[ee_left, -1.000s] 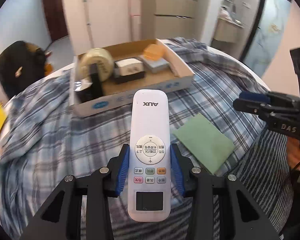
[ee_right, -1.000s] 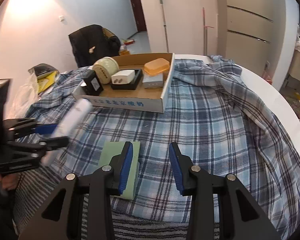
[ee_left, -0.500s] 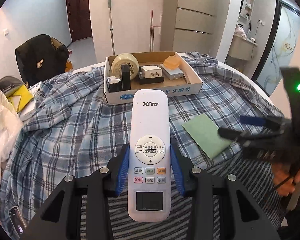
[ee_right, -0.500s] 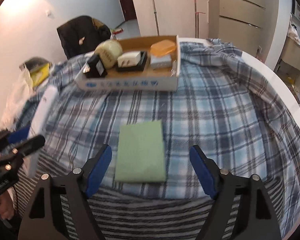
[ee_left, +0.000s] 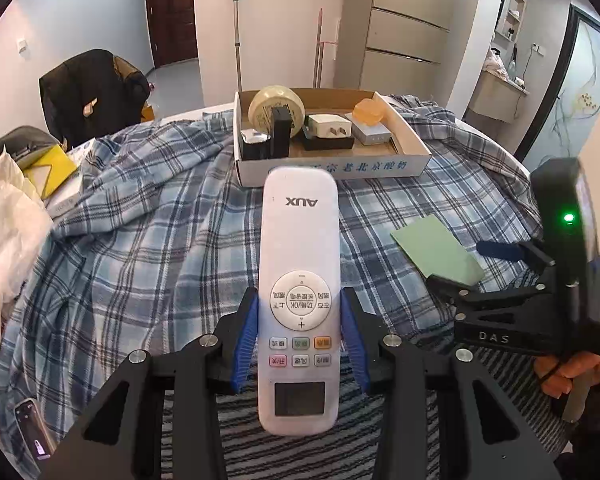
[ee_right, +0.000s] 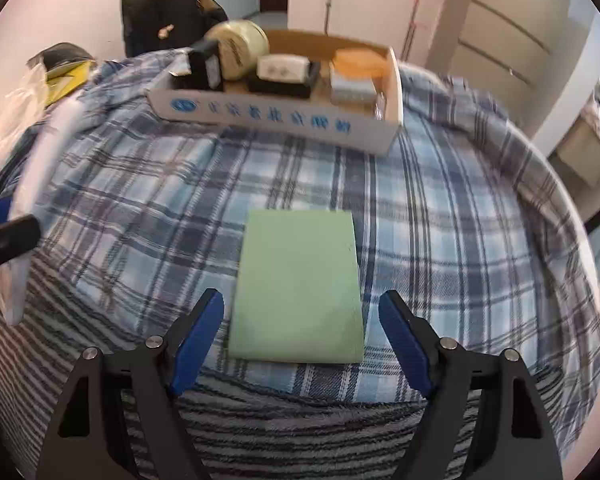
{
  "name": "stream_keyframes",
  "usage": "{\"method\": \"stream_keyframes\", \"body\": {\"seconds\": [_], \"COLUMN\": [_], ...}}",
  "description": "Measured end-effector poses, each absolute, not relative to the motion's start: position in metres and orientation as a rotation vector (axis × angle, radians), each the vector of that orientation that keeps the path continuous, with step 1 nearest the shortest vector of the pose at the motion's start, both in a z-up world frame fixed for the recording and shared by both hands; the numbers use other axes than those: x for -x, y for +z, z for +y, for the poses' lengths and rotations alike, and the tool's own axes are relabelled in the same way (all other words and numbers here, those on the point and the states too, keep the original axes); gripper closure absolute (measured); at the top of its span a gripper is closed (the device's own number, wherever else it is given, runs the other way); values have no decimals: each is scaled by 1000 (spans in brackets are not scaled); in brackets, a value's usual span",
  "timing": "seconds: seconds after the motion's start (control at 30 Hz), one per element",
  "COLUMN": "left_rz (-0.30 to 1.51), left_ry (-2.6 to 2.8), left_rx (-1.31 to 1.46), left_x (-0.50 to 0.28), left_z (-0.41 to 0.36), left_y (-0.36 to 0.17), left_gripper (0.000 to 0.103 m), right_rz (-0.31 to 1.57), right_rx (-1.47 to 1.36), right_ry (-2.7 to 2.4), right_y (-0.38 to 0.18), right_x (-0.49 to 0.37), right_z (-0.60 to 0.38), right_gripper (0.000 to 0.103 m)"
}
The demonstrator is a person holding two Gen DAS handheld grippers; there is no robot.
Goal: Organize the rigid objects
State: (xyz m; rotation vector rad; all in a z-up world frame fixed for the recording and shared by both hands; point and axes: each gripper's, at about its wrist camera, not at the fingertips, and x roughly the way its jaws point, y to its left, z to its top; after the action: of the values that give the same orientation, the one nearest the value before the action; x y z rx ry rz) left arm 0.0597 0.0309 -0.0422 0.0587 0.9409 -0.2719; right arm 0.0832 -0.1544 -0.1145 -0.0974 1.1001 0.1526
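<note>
My left gripper [ee_left: 300, 312] is shut on a white AUX remote [ee_left: 298, 264], held above the plaid cloth and pointing at the cardboard box [ee_left: 332, 166]. The remote also shows at the left of the right wrist view [ee_right: 36, 184]. My right gripper [ee_right: 300, 316] is open and empty, its blue fingers [ee_right: 198, 336] on either side of the near end of a flat green pad [ee_right: 298, 284]. It also shows in the left wrist view [ee_left: 480, 264] beside the pad [ee_left: 436, 250]. The box [ee_right: 260, 114] holds a cream round tin [ee_right: 238, 46], white adapter, orange block and black items.
A plaid cloth [ee_left: 140, 232] covers a round table over a striped cloth [ee_right: 260, 424]. Bags and a yellow item [ee_left: 48, 168] lie at the left. A phone [ee_left: 34, 432] lies at the lower left. A black chair [ee_left: 88, 92] stands behind.
My right gripper opened wide and moved in over the green pad. My left gripper, holding the remote, pulled back from the box.
</note>
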Motion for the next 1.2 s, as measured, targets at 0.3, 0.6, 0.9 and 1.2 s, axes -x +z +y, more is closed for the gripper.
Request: {"method": "stream_keyframes", "body": {"seconds": [0.3, 0.6, 0.9, 1.2], "left_rz": [944, 942, 986, 955], "left_ry": [-263, -254, -310, -356], "left_rx": [-62, -42, -55, 3], "left_x": [-55, -52, -41, -29], "left_z": [32, 32, 16, 7], "left_y": [-42, -34, -36, -48], "left_gripper": [63, 63, 63, 63], "right_rz": [1111, 1013, 989, 1003], "right_rx": [105, 48, 16, -36], "right_ry": [201, 195, 213, 266], "right_y": [-117, -82, -75, -80], "right_x": [-83, -74, -67, -59], "right_z": [-161, -190, -205, -213], "right_gripper": [35, 35, 35, 35]}}
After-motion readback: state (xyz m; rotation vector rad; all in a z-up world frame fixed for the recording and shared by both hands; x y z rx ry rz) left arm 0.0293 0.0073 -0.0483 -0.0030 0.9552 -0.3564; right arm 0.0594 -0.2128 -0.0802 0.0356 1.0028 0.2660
